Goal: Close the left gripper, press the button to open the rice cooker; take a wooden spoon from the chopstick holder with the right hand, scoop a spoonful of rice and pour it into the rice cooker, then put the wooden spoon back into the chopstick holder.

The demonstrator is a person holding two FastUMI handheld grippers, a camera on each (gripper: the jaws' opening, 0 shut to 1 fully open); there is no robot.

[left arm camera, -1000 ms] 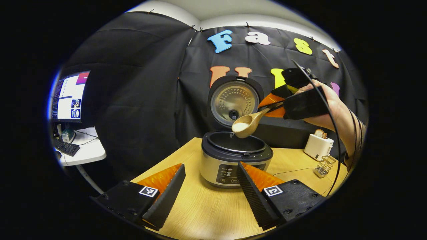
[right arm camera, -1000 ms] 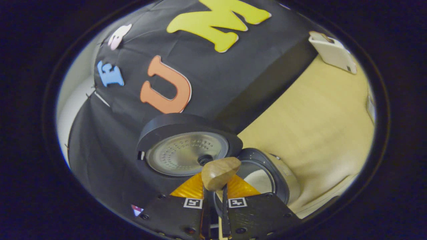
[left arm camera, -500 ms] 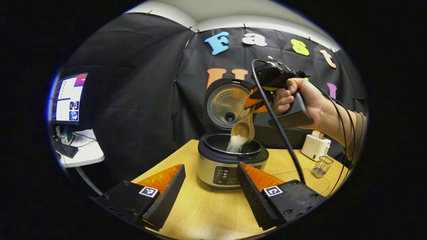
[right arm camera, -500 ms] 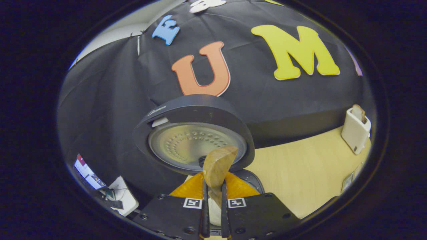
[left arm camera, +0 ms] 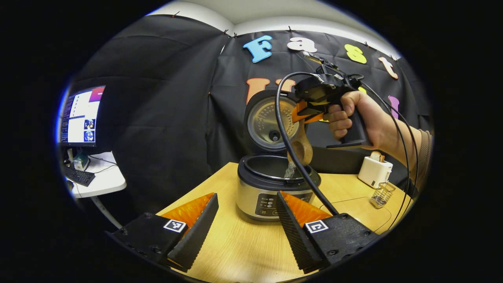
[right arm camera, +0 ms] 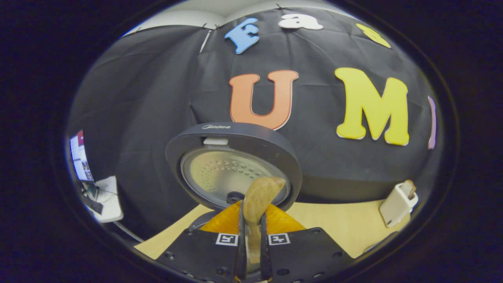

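Wood: wooden spoon hangs bowl-down over the open rice cooker, tipped steeply; a thin trail of rice falls from its bowl into the inner pot.
R gripper: right gripper pinches the spoon handle, both fingers pressed on it (in right gripper view the handle sits clamped between the 2 fingers, spoon bowl in front of the lid).
R hand: hand wraps the grip, above & right of the cooker; black cable loops down across the pot front.
L gripper: left gripper low over the table, near the cooker's front, fingers spread wide, holding nothing.
Cooker: lid up, upright at the back, metal inner plate facing forward.
Holder: wire chopstick holder on the table at right, just beside the white toaster.
Far left: monitor & keyboard on a white side desk.
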